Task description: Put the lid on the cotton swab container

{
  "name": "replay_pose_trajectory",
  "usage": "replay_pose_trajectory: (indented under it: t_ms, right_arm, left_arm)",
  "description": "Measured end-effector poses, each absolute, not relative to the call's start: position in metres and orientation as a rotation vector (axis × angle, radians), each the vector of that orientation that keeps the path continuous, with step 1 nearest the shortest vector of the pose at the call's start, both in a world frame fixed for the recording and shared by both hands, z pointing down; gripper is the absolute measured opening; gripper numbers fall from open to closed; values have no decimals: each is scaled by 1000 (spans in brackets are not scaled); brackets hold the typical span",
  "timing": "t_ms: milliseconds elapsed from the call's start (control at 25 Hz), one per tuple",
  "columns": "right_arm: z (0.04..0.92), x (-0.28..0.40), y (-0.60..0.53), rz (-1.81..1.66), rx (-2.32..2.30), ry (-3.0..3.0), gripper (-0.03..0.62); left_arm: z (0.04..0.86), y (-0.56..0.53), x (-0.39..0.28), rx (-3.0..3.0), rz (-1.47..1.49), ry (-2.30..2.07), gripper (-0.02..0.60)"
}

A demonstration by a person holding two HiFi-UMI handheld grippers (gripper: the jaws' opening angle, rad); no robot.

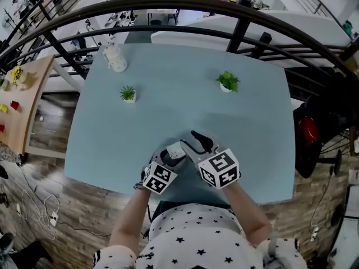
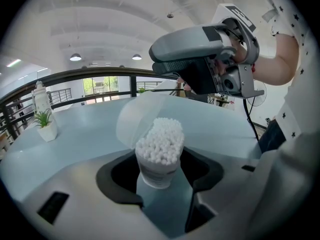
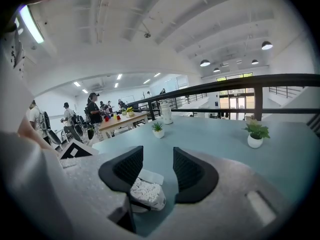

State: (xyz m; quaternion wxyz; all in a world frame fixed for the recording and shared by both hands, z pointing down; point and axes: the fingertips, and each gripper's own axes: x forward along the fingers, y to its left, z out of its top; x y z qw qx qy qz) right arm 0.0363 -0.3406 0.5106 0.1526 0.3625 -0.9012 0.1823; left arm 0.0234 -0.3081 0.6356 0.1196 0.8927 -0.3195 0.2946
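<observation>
The cotton swab container [image 2: 158,156] is a small clear tub packed with white swabs. Its translucent hinged lid [image 2: 134,118] stands flipped up behind it. It sits between the jaws of my left gripper [image 2: 160,176], which are wide apart, with a strip of table showing beside the right jaw. In the head view the container [image 1: 175,150] is near the table's front edge, with the left gripper [image 1: 170,157] around it. My right gripper [image 1: 200,142] hovers just above and to its right, open and holding nothing. In the right gripper view the container [image 3: 146,193] shows under the left finger [image 3: 125,171].
On the light blue table [image 1: 185,105] stand two small potted plants [image 1: 128,93] [image 1: 228,82] and a white bottle [image 1: 116,58] at the far left. A black railing [image 1: 168,15] curves behind the table. A wooden table [image 1: 19,102] with small coloured items stands to the left.
</observation>
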Motion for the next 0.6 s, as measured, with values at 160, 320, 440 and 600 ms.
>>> replay_pose_trajectory:
  t_ms: [160,320,440,600]
  right_arm:
    - [509,32,-340,495,1021,-2589,157]
    - [506,30,-339,480,1014,-2594,105]
    - [501,28,-338,457,1021,-2597,59]
    - [495,24,-336,430,1028,-2597,14]
  left_arm:
    - [635,-310,24,2611,846,-967,244]
    - [630,-310,26,2616,833,-986,244]
    - [622,-309,26,2627,809,-1004,242]
    - [611,-305,26,2641,780,-1030,242]
